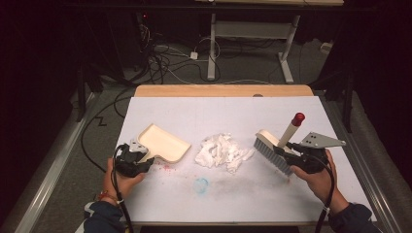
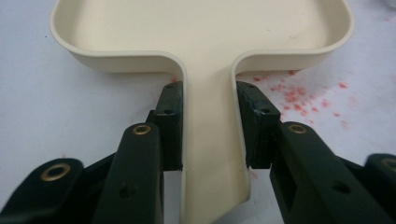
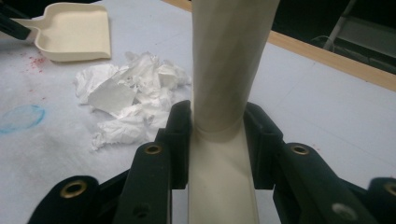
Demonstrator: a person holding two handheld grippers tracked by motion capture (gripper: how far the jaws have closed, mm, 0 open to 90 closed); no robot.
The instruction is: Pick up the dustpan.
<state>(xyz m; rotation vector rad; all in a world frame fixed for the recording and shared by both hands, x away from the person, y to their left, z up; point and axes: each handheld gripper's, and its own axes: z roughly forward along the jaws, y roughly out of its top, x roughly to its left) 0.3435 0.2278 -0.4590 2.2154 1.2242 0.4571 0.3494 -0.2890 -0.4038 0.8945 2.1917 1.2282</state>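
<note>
White paper covers the surface [image 1: 291, 194]. A cream dustpan [image 1: 165, 141] rests at its left, handle clenched in the left claw [image 2: 208, 121]; the right claw [image 3: 218, 140] grips the hand brush [image 1: 274, 150] by its handle. Crumpled tissue scraps [image 1: 222, 151] lie between them. Both tools are in hand; sweeping likely comes next, with the pan's lip brought against the pile.

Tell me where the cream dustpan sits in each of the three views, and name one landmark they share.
High view: dustpan left of centre, its handle in the left gripper.
Left gripper view: the pan spans the top and its handle runs down between the jaws.
Right gripper view: top left corner, beyond the crumpled paper.
Shared landmark: red specks on the white table beside the pan.
</note>
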